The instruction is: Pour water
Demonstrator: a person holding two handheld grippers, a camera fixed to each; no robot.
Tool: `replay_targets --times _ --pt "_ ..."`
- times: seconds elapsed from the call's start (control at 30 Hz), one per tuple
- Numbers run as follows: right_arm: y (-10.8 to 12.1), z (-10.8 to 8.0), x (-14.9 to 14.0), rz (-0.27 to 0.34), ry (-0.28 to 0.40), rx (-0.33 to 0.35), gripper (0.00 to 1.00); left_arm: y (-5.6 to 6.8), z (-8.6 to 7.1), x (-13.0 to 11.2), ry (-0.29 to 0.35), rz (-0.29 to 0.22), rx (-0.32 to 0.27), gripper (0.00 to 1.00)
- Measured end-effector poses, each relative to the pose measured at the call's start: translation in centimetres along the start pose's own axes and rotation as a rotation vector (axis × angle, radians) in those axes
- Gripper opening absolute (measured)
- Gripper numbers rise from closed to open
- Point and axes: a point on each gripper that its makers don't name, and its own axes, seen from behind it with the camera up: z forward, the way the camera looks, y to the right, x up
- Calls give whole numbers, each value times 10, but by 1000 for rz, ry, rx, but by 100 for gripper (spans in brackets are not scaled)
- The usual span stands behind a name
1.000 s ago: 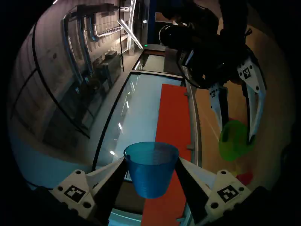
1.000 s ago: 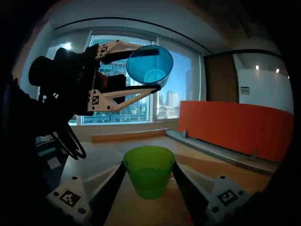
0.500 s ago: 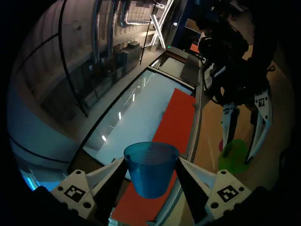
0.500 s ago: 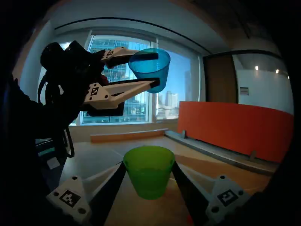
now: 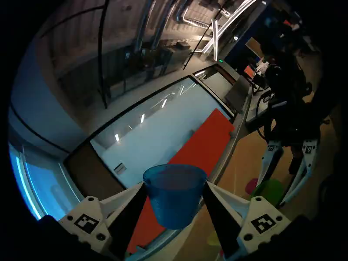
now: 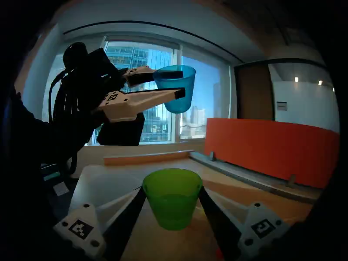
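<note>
Upright translucent blue cup [image 6: 180, 103] aloft, higher than the upright green cup [image 6: 172, 200].

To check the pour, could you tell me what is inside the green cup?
Through the translucent wall of the green cup, held by the right gripper, a darker lower band may be liquid. Its opening faces up, so the inside itself is hidden.

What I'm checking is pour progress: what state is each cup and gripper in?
blue cup: about upright, raised, nothing pouring out.
green cup: upright, held lower than blue cup.
left gripper: shut on blue cup.
right gripper: shut on green cup.
</note>
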Motion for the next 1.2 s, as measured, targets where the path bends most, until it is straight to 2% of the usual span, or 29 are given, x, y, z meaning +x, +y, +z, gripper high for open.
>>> replay_targets --times 0.27,0.7,0.9,1.2 --pt "0 -2 3 2 5 -3 90 -1 3 -3 -18 -206 -28 85" --pt "2 -5 10 1 14 -9 90 -7 1 -11 -26 -443 -43 85" --pt "1 -7 13 0 16 -12 90 -6 2 -18 -32 -532 -49 84" --pt "1 -9 18 3 20 -15 90 -9 3 -23 -33 -627 -50 84"
